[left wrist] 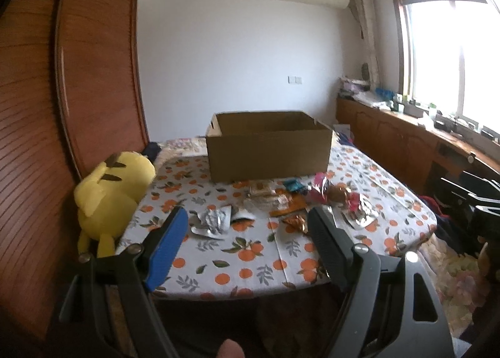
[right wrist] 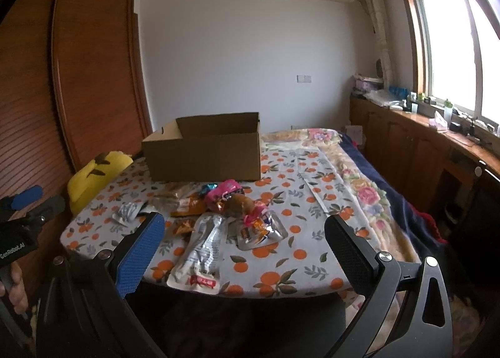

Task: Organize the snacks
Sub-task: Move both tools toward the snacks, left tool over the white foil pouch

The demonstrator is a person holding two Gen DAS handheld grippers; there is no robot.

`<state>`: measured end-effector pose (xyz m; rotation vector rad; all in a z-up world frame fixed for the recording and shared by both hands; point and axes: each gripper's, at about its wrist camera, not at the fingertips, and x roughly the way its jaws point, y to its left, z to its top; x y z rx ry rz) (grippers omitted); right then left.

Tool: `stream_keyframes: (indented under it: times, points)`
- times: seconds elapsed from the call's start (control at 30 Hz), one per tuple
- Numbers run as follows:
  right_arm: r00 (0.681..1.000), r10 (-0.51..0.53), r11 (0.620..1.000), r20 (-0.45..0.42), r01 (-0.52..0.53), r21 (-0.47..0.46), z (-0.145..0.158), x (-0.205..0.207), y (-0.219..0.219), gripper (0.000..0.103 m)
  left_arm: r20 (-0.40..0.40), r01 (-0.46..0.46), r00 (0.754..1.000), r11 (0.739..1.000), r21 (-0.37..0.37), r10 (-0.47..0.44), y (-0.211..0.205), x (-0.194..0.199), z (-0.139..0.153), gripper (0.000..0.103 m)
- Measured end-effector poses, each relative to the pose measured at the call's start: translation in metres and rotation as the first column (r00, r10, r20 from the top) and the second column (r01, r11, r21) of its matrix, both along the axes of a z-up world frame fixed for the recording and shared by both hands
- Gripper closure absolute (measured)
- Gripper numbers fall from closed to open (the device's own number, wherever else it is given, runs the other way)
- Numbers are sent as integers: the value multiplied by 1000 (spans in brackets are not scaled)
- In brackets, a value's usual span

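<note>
**Both tongs wide above the near edge**

My left tongs (left wrist: pixel 248 219) stand wide with nothing between the pads, held over the near edge of the table (left wrist: pixel 250 264). My right tongs (right wrist: pixel 243 226) gape just as wide, also empty. The snacks (right wrist: pixel 218 211) lie heaped mid-table; a long silver pouch (right wrist: pixel 200 251) reaches the near edge. Behind them the box (right wrist: pixel 203 154) sits open at the far side. A yellow plush (left wrist: pixel 112 195) leans off the left edge. One brown item may be a bun, though it's blurred.

The cardboard box (left wrist: pixel 268 145) hides its own inside behind its near wall. At lower left, the left gripper (right wrist: pixel 28 198) is cut by the frame edge; items on the far sill (right wrist: pixel 453 120) are too small to tell
</note>
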<state>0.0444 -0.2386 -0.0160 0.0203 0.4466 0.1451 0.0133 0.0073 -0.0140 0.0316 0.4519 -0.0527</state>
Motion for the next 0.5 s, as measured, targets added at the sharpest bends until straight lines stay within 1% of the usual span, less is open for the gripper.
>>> stream_keyframes:
  times: [0.3,0.4,0.47,0.5]
  points:
    - [997,38,999,-62,-39,-21,-26,20,13,0,-70,57,996,998,-22,-58,14,29,-21,24]
    - [994,57,998,-89,-60,-30,-38,32,21,0,-90,45,995,999,-18,-46,22,46,-27,24]
    - [992,70,997,-108,-74,-35,-44,39,24,0,-93,59,994,998,-12,-60,26,56,-31,24]
    - [990,79,996,-120,-84,-35,-48,42,25,0,-101,68,993,998,5,-67,28,65,-33,24]
